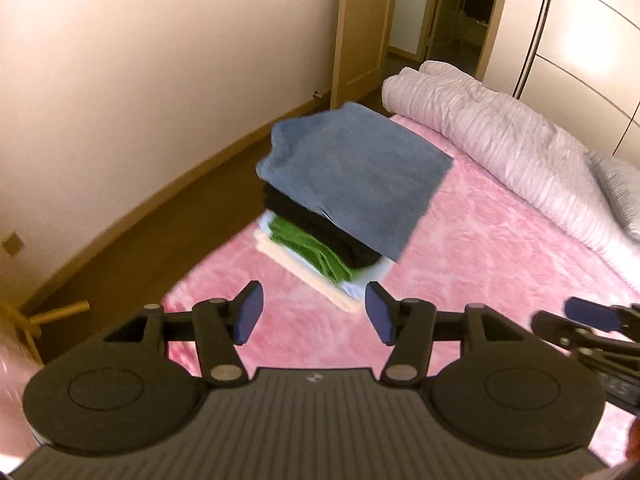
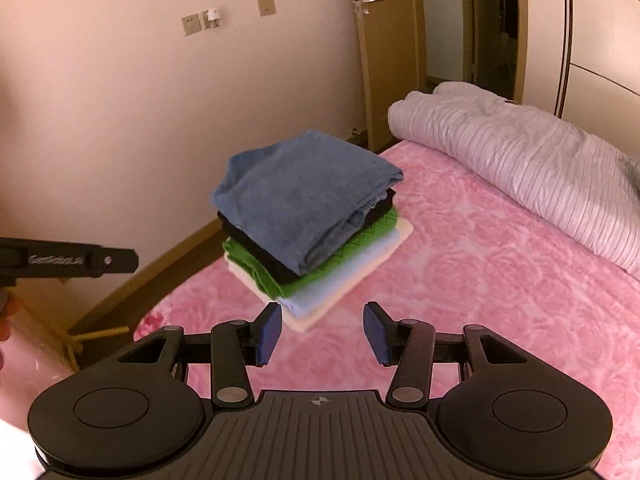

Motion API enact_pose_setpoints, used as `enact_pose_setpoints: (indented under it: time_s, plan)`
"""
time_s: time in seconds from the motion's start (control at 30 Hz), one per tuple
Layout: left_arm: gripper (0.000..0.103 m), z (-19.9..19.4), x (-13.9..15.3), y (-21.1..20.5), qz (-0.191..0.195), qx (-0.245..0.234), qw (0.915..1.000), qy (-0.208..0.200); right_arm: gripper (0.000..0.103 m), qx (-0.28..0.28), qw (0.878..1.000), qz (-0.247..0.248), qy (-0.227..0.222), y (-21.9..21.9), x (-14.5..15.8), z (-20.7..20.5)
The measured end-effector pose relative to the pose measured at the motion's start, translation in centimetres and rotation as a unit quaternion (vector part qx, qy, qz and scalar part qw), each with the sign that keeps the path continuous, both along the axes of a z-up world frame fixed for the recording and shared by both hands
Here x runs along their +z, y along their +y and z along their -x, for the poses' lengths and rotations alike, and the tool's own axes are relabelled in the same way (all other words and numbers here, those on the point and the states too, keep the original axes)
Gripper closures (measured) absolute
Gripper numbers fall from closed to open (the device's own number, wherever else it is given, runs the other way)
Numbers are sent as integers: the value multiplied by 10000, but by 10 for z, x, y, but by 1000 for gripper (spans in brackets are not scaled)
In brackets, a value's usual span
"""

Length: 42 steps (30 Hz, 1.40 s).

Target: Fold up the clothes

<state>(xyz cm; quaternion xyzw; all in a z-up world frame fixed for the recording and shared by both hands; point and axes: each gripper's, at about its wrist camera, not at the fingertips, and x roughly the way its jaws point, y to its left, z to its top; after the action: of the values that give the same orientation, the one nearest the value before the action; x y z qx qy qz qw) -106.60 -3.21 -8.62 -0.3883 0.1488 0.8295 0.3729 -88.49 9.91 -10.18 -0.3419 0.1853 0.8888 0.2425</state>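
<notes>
A stack of folded clothes sits near the left edge of the pink bed. On top lies a blue-grey folded garment, also in the right wrist view. Under it are a black piece, a green one, a light blue one and a cream one. My left gripper is open and empty, above the bed just short of the stack. My right gripper is open and empty, close in front of the stack. The right gripper's fingers show at the left view's right edge.
A rolled pale pink duvet lies along the far side of the bed, with a grey pillow at its right. A wall, a wooden floor strip and an open door lie left of and beyond the bed.
</notes>
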Motion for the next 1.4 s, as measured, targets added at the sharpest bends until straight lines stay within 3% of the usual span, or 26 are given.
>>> enact_pose_setpoints:
  time_s: [0.43, 0.6, 1.0, 1.4]
  plan:
    - [54, -47, 36, -18, -146, -295, 9994, 99, 54, -207, 9994, 109, 272, -21, 20, -42]
    - [54, -48, 33, -30, 97, -456, 9989, 89, 54, -498, 9977, 372, 277, -39, 19, -47]
    - [54, -32, 17, -71, 315, -428, 9986, 34, 54, -712, 9961, 507, -89, -87, 2, -27]
    - [54, -28, 11, -85, 377, -285, 9989, 27, 54, -395, 9980, 476, -139, -100, -2, -3]
